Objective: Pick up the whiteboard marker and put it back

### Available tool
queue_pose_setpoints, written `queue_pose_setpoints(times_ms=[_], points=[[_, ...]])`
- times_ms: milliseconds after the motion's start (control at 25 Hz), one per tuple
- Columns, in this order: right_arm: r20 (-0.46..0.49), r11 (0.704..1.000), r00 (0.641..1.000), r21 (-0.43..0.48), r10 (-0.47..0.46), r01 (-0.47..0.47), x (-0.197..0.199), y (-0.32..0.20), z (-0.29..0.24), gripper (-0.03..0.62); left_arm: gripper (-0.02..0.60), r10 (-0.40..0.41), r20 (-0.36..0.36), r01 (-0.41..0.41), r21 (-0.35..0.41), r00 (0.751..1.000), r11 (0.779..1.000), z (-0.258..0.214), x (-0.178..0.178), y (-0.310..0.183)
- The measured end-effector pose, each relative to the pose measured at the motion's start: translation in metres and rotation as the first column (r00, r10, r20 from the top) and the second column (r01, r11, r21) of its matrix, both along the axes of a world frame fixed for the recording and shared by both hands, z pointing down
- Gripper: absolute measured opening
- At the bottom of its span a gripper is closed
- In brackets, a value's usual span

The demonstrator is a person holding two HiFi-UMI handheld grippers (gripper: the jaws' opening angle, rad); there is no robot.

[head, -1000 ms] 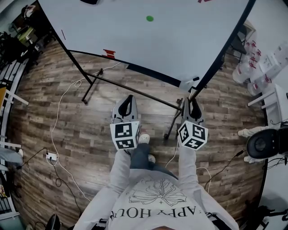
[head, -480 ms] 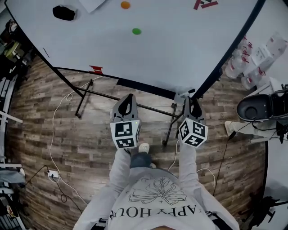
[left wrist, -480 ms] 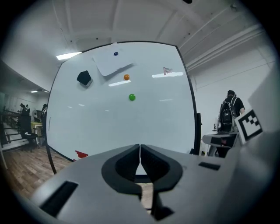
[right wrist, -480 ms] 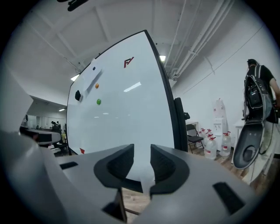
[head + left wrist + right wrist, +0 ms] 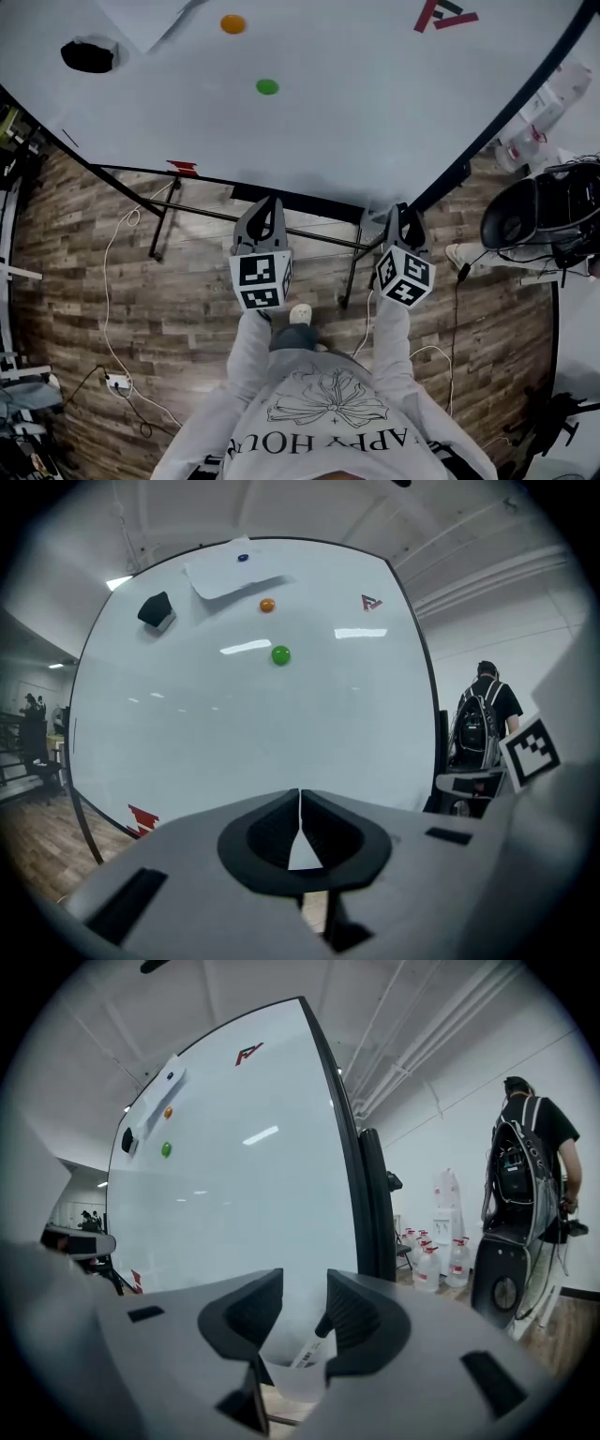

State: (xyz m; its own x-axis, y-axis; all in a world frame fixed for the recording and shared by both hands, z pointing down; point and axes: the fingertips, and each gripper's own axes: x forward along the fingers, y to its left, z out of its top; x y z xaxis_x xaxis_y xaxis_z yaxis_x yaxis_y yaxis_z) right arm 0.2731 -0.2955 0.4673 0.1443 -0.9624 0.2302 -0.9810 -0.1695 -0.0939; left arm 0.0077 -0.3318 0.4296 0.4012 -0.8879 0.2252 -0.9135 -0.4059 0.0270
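Observation:
The whiteboard marker (image 5: 307, 1346), white with a black cap, stands slanted in a small white holder (image 5: 300, 1380) at the whiteboard's (image 5: 328, 131) lower right corner. My right gripper (image 5: 305, 1293) is open and its jaws have just been opening. The marker shows through their gap, farther off and untouched. In the head view the right gripper (image 5: 405, 217) is right at that corner and hides the marker. My left gripper (image 5: 300, 803) is shut and holds nothing. It points at the board's lower edge (image 5: 261, 211).
On the board are a green magnet (image 5: 267, 86), an orange magnet (image 5: 232, 23) and a black eraser (image 5: 89, 54). The stand's black bars (image 5: 309, 232) and cables (image 5: 117, 281) cross the wood floor. An office chair (image 5: 525, 211) and water bottles (image 5: 429, 1262) stand right. A person with a backpack (image 5: 530, 1147) stands there.
I have stepped closer to the whiteboard. Both grippers have moved forward and now reach its bottom edge, with the right one at the corner holder.

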Motion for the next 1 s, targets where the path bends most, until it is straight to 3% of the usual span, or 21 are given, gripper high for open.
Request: queue_pose_setpoints(times_ms=[320, 880, 1000], points=[[0.012, 0.997, 0.999, -0.064, 0.051, -0.051, 0.017, -0.017, 0.032, 0.141, 0.009, 0.023, 0.01, -0.023, -0.045, 1.0, 0.999, 0.024, 0.004, -0.028], [0.049, 0.992, 0.997, -0.115, 0.063, -0.057, 0.028, -0.031, 0.064, 0.14, 0.009, 0.049, 0.033, -0.046, -0.097, 0.998, 0.994, 0.051, 0.014, -0.043], [0.04, 0.991, 0.997, -0.117, 0.066, -0.06, 0.028, -0.033, 0.066, 0.099, 0.009, 0.045, 0.039, -0.041, -0.1, 0.998, 0.994, 0.053, 0.012, -0.044]])
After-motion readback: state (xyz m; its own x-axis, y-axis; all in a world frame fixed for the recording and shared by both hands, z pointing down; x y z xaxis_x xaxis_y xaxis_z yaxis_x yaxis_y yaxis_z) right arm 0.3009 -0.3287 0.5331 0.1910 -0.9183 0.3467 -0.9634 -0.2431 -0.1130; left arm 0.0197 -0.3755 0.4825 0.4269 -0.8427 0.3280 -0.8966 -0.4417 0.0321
